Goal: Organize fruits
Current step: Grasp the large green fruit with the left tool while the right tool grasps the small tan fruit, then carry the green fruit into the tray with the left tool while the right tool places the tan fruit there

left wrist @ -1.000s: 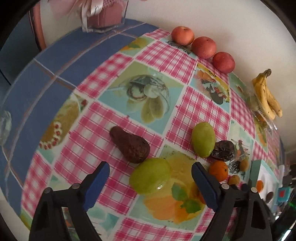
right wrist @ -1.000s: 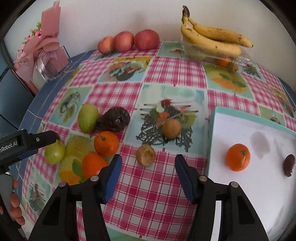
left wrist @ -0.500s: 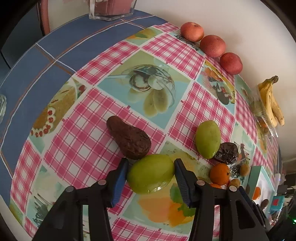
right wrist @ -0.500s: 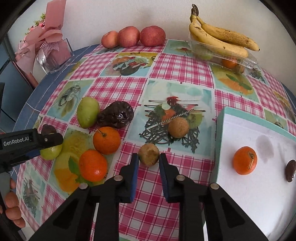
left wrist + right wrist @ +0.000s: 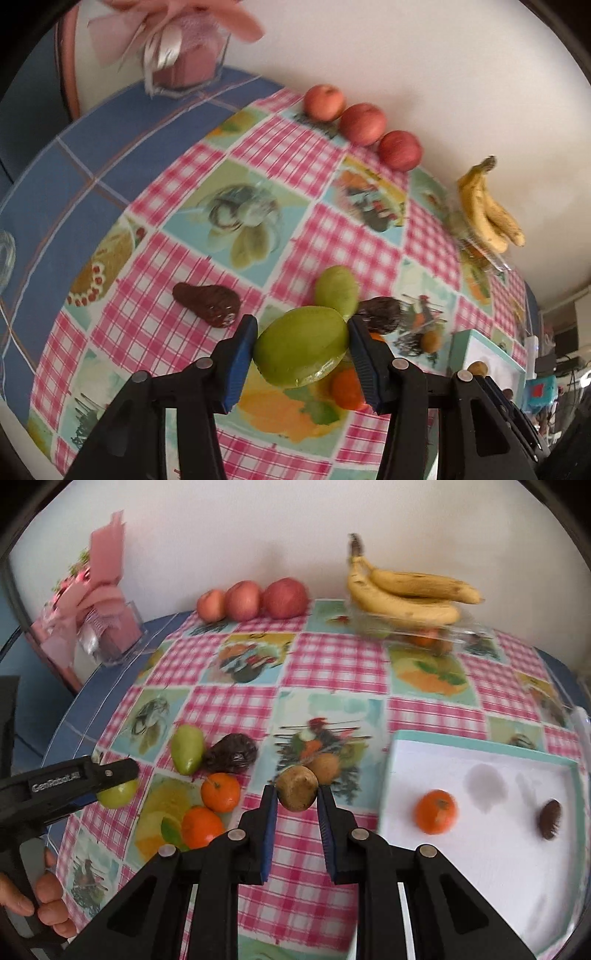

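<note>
My left gripper [image 5: 301, 345] is shut on a green pear [image 5: 301, 349] and holds it above the tablecloth; it also shows in the right wrist view [image 5: 116, 792]. My right gripper [image 5: 297, 794] is shut on a brown kiwi [image 5: 297, 788], lifted off the table. A second green pear [image 5: 187, 748], a dark avocado [image 5: 231, 754], two oranges [image 5: 220, 792] and another brown kiwi [image 5: 325, 768] lie on the cloth. A dark avocado [image 5: 207, 304] lies left of my left gripper. A white tray [image 5: 480, 867] at right holds an orange [image 5: 436, 811] and a dark fruit [image 5: 549, 819].
Three red apples [image 5: 255, 600] sit along the back wall. Bananas [image 5: 402, 590] rest on a clear plastic box [image 5: 436, 637]. A pink gift box [image 5: 99, 627] stands at the back left. The blue table edge [image 5: 55, 177] runs on the left.
Both grippers have risen with their fruit: the left has lifted the green pear off the cloth, and the right has closed on the brown kiwi and lifted it.
</note>
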